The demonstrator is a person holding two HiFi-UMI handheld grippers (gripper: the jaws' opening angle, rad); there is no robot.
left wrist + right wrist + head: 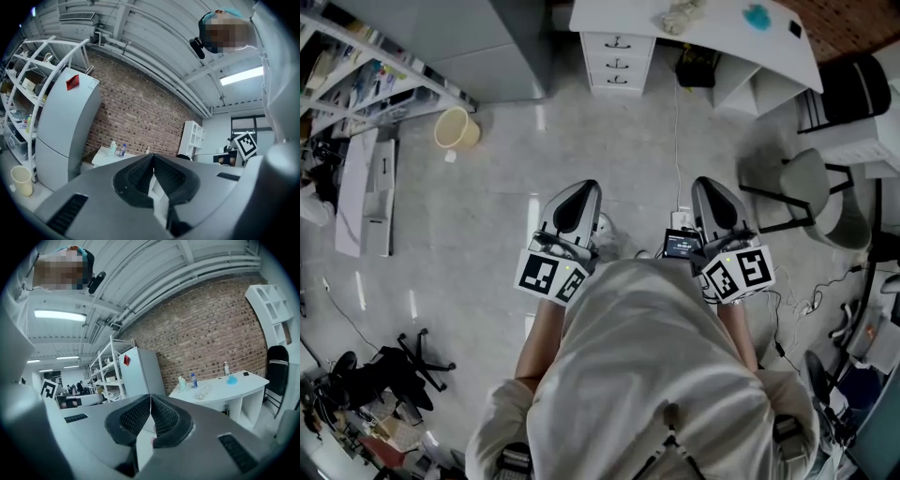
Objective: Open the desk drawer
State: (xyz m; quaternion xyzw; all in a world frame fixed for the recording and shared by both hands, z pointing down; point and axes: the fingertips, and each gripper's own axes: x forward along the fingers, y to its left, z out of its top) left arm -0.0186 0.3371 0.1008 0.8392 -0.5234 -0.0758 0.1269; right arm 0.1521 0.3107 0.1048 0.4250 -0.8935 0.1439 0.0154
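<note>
The white desk (712,23) stands at the far end of the floor in the head view, with its drawer unit (617,61) of three dark-handled drawers underneath on the left; all three look closed. My left gripper (585,189) and right gripper (709,187) are held side by side in front of the person, well short of the desk, pointing toward it. Both are shut with nothing between the pads. In the left gripper view the gripper (153,161) faces the desk (107,157) against a brick wall. The right gripper (150,401) faces the desk (225,391) too.
A grey fridge (65,124) stands left of the desk, with a pale bin (456,128) and a metal shelf rack (366,75) beyond it. A grey chair (811,192) and a black chair (853,89) sit right. A cable (678,141) runs along the floor.
</note>
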